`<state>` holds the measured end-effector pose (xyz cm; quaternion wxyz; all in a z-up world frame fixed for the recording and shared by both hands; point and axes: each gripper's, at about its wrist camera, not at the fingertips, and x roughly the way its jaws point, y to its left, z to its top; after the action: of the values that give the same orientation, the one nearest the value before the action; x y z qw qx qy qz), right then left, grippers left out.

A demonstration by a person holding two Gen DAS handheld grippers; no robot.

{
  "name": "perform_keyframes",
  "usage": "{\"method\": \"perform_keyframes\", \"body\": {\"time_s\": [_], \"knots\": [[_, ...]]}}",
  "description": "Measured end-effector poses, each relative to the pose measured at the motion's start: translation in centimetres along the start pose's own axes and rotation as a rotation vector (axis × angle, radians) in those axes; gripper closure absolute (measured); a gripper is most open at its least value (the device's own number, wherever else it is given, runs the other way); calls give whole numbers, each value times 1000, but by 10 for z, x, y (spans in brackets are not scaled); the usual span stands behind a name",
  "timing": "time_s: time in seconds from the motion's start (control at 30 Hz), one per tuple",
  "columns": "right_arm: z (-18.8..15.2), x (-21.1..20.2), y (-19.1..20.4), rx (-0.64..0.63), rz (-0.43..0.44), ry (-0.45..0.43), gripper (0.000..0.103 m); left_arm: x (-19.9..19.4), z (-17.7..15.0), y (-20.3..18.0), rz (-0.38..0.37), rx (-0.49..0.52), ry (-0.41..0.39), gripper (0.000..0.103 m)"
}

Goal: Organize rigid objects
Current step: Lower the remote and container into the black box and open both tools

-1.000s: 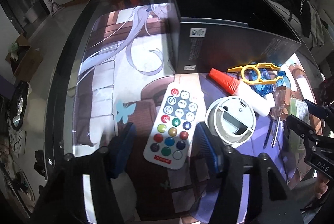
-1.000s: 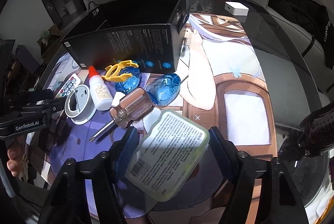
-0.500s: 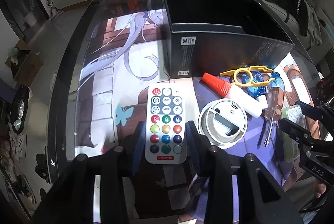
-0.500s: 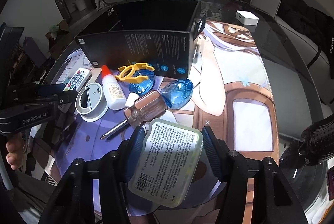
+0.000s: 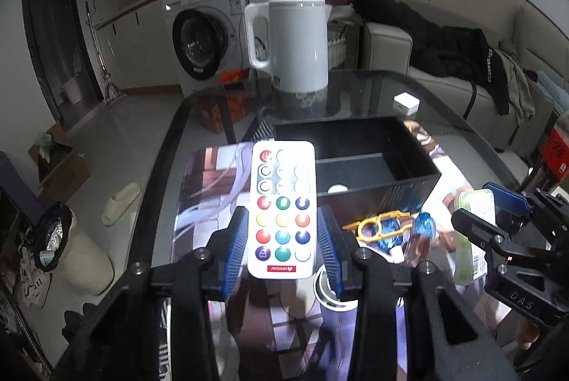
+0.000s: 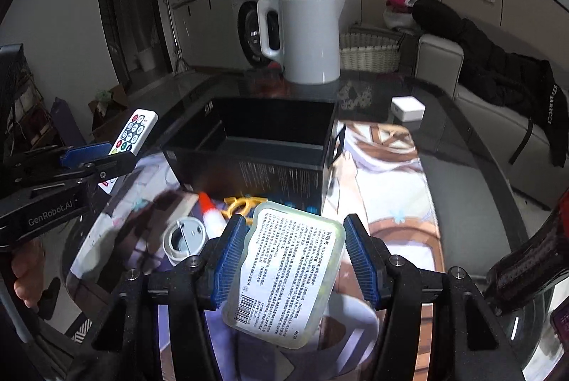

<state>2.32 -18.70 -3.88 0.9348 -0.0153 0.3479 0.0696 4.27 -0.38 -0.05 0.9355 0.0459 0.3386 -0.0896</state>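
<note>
With its blue-padded fingers (image 5: 237,246) pressed against both long edges of the white remote control (image 5: 282,208), the left gripper (image 5: 282,247) holds the remote clear of the tabletop (image 5: 359,96), button face toward the camera and its top end pointing at the black box (image 5: 355,164). From the right wrist view, the same remote (image 6: 133,132) sits to the left of the box (image 6: 263,150), above the level of its rim. The right gripper (image 6: 291,256) is clamped on the translucent plastic case (image 6: 288,274), its fingers (image 6: 357,256) bearing on the two opposite sides; the printed label and barcode face the camera, and the case is tilted and lifted off the mat. Directly beyond the case lies the near wall of the box, which is open at the top and shows an inner divider. On the printed mat (image 6: 391,203) in front of the box remain a red-capped glue bottle (image 6: 209,212), a yellow plastic tool (image 6: 243,205), a round white ring-shaped device (image 6: 185,237), and, in the left wrist view, a blue faceted object (image 5: 425,226) and a brown-handled screwdriver (image 5: 414,247). A white kettle (image 6: 309,36) stands on the glass tabletop behind the box, with a small white box (image 6: 408,108) to its right.
</note>
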Motion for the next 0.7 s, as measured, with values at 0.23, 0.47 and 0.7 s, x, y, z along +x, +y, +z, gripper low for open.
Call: {"method": "perform_keyframes", "body": {"time_s": [0.23, 0.47, 0.7], "knots": [[29, -34, 11, -17, -21, -256, 46, -26, 27, 7, 5, -46, -201, 65], [67, -48, 28, -18, -47, -449, 46, -20, 56, 19, 32, -129, -295, 65], [102, -31, 30, 18, -75, -486, 46, 25, 75, 25, 74, -173, -212, 65]]}}
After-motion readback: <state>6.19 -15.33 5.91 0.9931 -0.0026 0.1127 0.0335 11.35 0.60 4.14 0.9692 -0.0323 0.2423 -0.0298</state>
